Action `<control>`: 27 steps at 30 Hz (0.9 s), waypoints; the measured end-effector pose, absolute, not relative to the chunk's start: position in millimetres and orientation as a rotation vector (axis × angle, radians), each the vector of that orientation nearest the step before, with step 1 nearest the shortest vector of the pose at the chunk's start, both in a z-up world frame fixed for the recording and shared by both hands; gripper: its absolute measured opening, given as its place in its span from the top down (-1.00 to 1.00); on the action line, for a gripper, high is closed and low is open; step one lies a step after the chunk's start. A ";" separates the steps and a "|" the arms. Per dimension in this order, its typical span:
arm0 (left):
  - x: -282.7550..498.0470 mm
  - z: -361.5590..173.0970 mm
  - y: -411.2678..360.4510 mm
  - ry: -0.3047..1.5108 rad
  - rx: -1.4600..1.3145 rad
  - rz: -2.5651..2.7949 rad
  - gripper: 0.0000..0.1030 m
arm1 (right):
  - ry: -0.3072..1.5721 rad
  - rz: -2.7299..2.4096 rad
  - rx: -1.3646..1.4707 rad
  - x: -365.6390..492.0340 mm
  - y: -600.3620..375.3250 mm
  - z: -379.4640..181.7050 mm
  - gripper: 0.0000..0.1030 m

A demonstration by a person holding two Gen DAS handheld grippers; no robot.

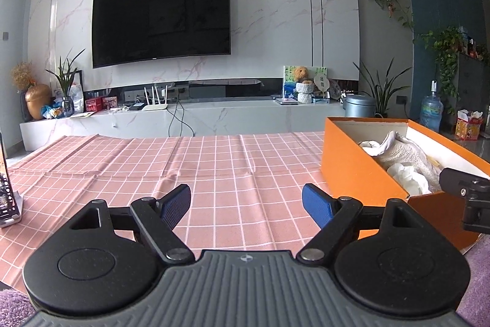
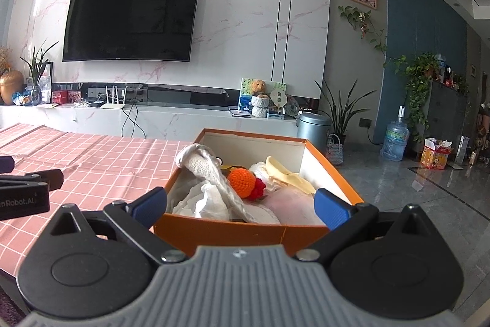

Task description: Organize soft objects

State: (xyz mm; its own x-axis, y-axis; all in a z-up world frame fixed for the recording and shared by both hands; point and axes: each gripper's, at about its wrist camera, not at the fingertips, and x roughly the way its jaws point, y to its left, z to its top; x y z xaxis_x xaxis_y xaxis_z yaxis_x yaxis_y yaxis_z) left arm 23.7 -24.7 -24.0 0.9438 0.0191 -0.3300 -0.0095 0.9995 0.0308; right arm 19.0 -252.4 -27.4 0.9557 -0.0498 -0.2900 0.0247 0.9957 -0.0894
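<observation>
An orange box stands on the pink checked tablecloth. It holds soft things: a cream knitted sock, an orange crocheted ball with a red piece, white crumpled cloth, a pale yellow cloth and a pink one. My right gripper hovers open over the box's near end, holding nothing. To the left of the box, my left gripper is open above bare tablecloth. The sock also shows there.
A phone on a stand sits at the table's left edge. Beyond the table are a marble TV bench, a wall TV, a grey bin, plants and a water bottle. Grey tiled floor lies to the right.
</observation>
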 end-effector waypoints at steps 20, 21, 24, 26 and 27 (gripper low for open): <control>18.8 -19.6 -23.8 0.337 0.019 0.020 -0.88 | 0.302 -0.038 -0.065 19.8 -256.1 -29.3 -0.95; 18.7 -19.5 -23.9 0.338 0.019 0.020 -0.88 | 0.302 -0.038 -0.065 19.9 -256.2 -29.0 -0.95; 18.5 -19.5 -24.5 0.338 0.022 0.016 -0.88 | 0.303 -0.039 -0.064 19.9 -256.4 -29.3 -0.95; 18.3 -19.9 -24.6 0.338 0.022 0.015 -0.88 | 0.303 -0.041 -0.061 18.8 -256.5 -29.0 -0.95; 18.5 -19.9 -25.0 0.339 0.022 0.015 -0.88 | 0.304 -0.041 -0.060 18.7 -256.4 -29.1 -0.95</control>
State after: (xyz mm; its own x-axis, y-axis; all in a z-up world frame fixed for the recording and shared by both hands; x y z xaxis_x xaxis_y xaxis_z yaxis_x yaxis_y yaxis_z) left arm 18.5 -25.0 -19.9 0.9430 0.0187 -0.3323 -0.0112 0.9996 0.0246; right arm 18.7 -256.4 -29.1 0.9532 -0.0495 -0.2981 0.0313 0.9974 -0.0655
